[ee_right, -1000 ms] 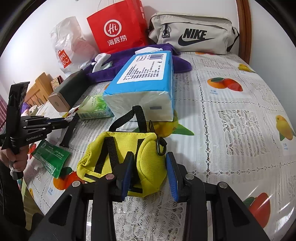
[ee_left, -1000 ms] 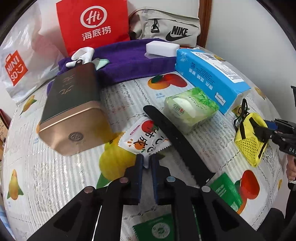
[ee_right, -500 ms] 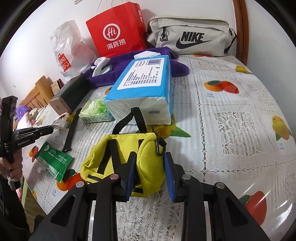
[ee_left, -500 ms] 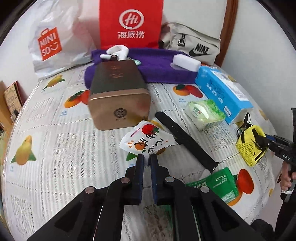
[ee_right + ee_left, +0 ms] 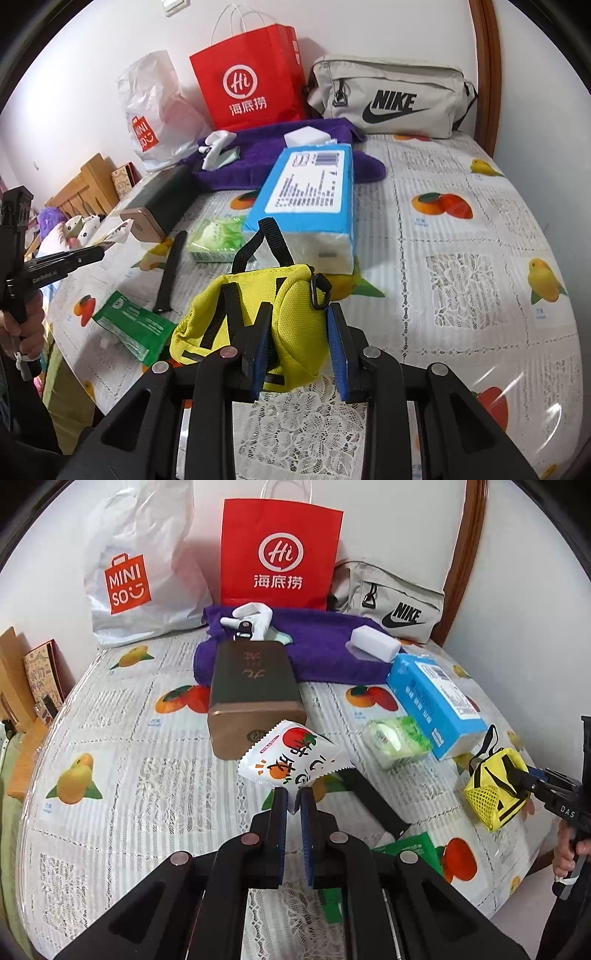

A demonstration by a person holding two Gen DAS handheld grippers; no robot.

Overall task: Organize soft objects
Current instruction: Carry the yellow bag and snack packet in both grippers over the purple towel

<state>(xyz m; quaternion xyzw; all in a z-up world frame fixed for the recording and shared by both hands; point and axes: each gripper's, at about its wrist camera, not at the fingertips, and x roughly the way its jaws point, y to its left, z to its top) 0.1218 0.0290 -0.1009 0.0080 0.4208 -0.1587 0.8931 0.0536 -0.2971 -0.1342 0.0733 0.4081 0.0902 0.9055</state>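
Observation:
My left gripper point(image 5: 292, 797) is shut on a white snack packet point(image 5: 293, 757) printed with fruit, holding it by its lower edge above the table in front of a gold-ended box point(image 5: 251, 698). My right gripper point(image 5: 297, 328) is shut on a yellow pouch point(image 5: 258, 314) with black straps, lifted above the table. From the left wrist view the pouch point(image 5: 495, 794) hangs at the right. The packet shows small in the right wrist view point(image 5: 120, 230). A purple towel point(image 5: 317, 646) lies at the back with a white sponge point(image 5: 373, 646) on it.
On the fruit-print tablecloth point(image 5: 110, 775) lie a blue tissue pack point(image 5: 436, 701), a green tissue packet point(image 5: 397, 740), a black strap point(image 5: 373, 801) and a green sachet point(image 5: 133, 325). A red bag point(image 5: 277, 554), a Miniso bag point(image 5: 136, 572) and a Nike bag point(image 5: 391, 605) stand along the wall.
My left gripper has lifted the snack packet off the table and pulled back. My right gripper has raised the yellow pouch slightly.

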